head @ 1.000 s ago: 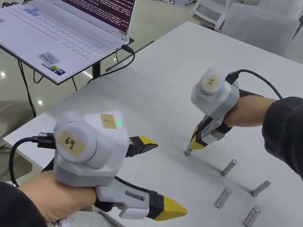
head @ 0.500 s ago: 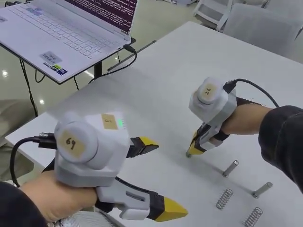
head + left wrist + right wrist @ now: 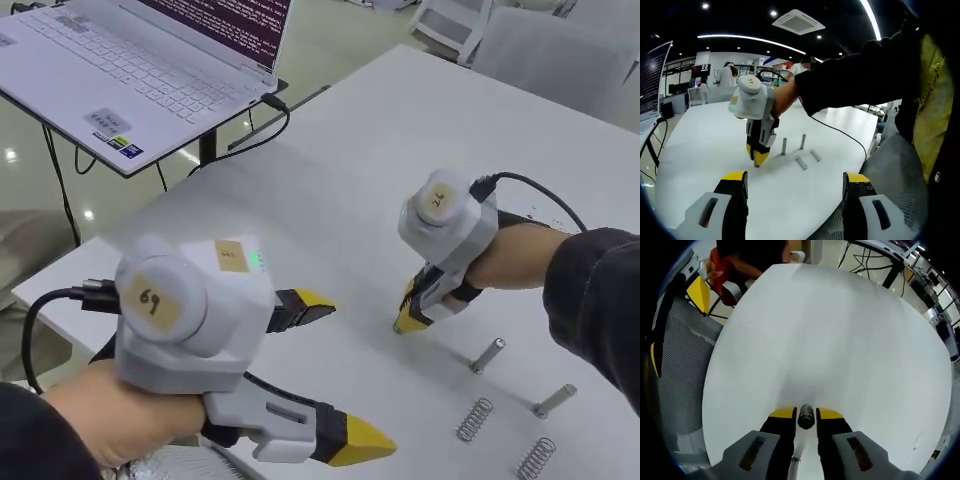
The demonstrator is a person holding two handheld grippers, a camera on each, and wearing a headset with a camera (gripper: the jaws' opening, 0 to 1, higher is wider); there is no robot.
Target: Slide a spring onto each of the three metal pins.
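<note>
**Right hand-held gripper clenches a spring**

At 7 o'clock in the head view the left hand-held gripper [image 3: 335, 372] is released, jaws spread. At 4 o'clock the right hand-held gripper [image 3: 408, 322] points down onto the counter [image 3: 340, 180], its tips hiding their load. Its own view shows a spring [image 3: 806, 416] clenched end-on, axis along the jaws. Farther out at 4 o'clock the left pin [image 3: 487, 355] and right pin [image 3: 553, 400] stand upright. At 5 o'clock two loose springs [image 3: 471, 419] lie flat, pointing toward 1 o'clock.

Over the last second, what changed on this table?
The right tongs, shut on a spring, sank toward the table, hiding the metal tip that poked out below them. The open left tongs, two standing pins and two loose springs stayed put.
</note>
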